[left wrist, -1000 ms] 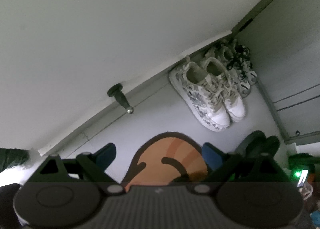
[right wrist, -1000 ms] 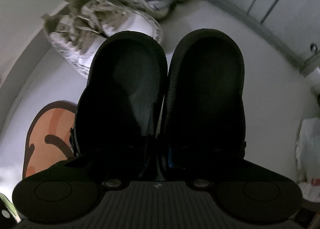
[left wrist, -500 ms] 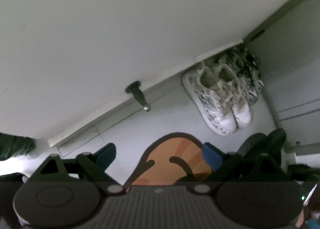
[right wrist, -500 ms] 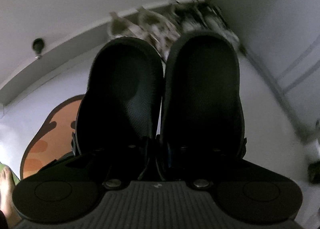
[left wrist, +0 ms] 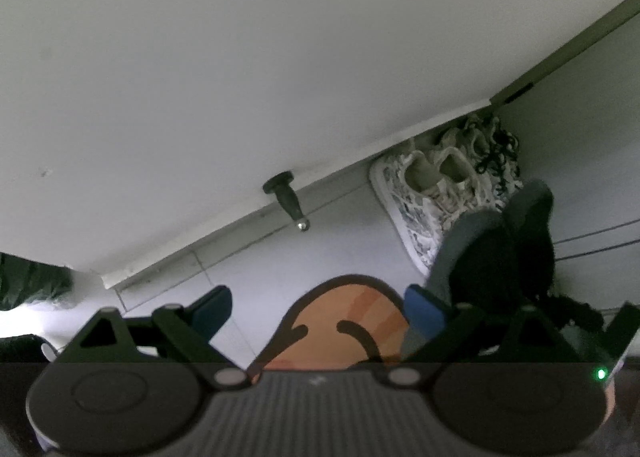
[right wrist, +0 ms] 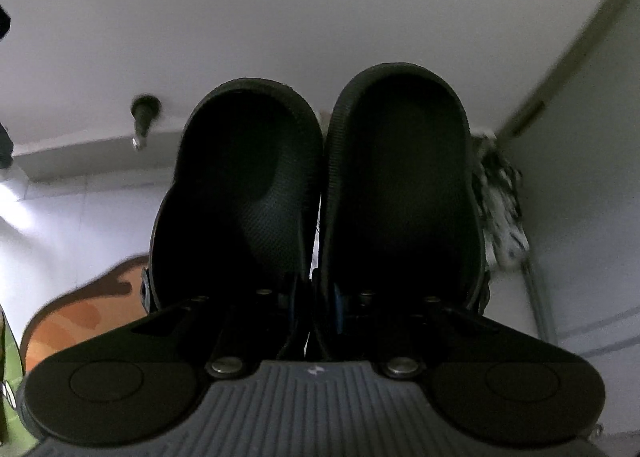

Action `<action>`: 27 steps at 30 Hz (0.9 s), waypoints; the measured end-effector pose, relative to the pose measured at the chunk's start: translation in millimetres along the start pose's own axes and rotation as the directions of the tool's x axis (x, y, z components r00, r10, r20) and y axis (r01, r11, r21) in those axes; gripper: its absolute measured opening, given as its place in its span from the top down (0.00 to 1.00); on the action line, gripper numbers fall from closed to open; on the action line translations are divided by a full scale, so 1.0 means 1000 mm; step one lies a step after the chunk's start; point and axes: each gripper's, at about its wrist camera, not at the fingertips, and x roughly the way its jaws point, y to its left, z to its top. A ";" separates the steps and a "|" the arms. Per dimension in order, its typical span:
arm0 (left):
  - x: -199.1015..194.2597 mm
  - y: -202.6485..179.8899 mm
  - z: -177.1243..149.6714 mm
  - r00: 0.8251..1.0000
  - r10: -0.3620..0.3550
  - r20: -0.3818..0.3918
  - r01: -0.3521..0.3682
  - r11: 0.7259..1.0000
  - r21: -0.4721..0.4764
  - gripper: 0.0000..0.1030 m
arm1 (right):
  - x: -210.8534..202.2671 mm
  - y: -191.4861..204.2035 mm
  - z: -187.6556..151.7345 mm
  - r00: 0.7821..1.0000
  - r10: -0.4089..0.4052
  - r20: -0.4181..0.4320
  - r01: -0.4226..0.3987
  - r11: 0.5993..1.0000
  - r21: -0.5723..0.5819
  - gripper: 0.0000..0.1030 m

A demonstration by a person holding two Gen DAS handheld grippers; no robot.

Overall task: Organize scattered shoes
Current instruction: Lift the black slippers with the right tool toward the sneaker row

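I have the right hand-held gripper [right wrist: 316,297] clamped on a pair of black rubbery clogs [right wrist: 320,193], rounded toes at 12 o'clock. Left hand-held gripper [left wrist: 318,307] spread, empty, over an orange mat [left wrist: 348,333]. Patterned lace-up sneakers [left wrist: 436,185] sit by the wall at 1 o'clock.

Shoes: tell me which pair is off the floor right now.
The black clogs, pinched together by their inner walls in the right tool. The patterned white sneakers and the black-laced pair sit on the floor by the wall.
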 end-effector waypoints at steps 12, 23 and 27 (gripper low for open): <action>-0.007 0.009 0.003 1.000 -0.012 0.013 0.012 1.000 -0.019 0.08 | 0.033 0.043 0.028 0.995 0.102 -0.015 -0.103 0.989 -0.105 0.82; -0.006 0.009 0.006 1.000 -0.015 0.008 0.016 1.000 -0.020 0.08 | 0.056 0.050 0.040 0.980 0.180 -0.091 -0.184 0.982 -0.036 0.82; -0.006 0.008 0.008 1.000 -0.015 0.010 0.016 1.000 -0.023 0.08 | 0.059 0.047 0.047 0.972 0.213 -0.102 -0.213 0.977 0.014 0.82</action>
